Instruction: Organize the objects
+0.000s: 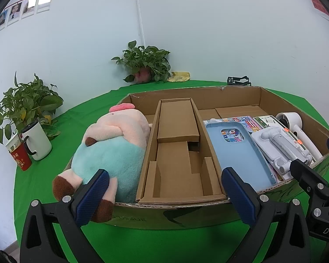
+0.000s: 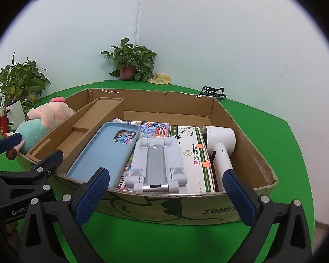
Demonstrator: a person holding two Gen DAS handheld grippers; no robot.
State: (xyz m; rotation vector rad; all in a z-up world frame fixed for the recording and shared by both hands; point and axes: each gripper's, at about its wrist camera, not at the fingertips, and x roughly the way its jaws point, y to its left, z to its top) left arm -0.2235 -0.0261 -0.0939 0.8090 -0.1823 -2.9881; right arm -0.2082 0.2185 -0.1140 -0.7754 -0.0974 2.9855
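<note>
Cardboard box point(image 1: 208, 94) sits just ahead of both spread grippers.

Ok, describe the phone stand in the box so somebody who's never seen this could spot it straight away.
Find the big open cardboard box on the green table. In its right-hand section, the phone stand lies flat on top of the pile, between the pale blue phone case and the white hair dryer. It is the only white hinged piece with a grey metal strip down its middle.
</note>
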